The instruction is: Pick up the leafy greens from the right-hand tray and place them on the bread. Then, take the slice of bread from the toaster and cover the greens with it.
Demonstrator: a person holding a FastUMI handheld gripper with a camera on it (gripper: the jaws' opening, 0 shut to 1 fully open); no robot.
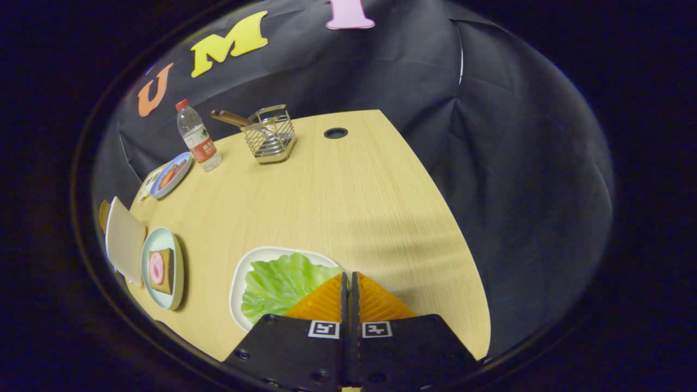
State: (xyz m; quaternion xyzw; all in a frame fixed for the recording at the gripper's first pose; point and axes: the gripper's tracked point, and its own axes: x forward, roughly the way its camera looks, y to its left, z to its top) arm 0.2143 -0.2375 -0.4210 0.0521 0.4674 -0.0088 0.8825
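The tongs [349, 279] are pressed together, their two orange ribbed fingers [324, 302] meeting tip to tip with only a thin dark seam between them and nothing pinched; they hang over the near edge of the white tray [238, 283], and their tips overlap the right-hand fringe of the lettuce leaf [277, 286] that lies flat in it, though I cannot tell whether they touch the leaf or sit just above it.

Off to the left of the tray, apart from it on the pale wooden bench [348, 190], sits a light blue plate [162, 268] carrying a brown slice of bread [163, 270] with a round pink slice of meat [157, 268] on top; just beyond that plate, at the bench's left edge, a pale slice of bread [125, 239] stands up from something I cannot make out clearly.

Well beyond the fingers, toward the far side, stand a blue plate [173, 173] with orange-red food on it, a clear water bottle [197, 136] with a red cap just beside it, and a wire rack [270, 137] with a brown-handled utensil [230, 117] sticking out to the left; a dark round cable hole [335, 133] shows in the bench near the rack.
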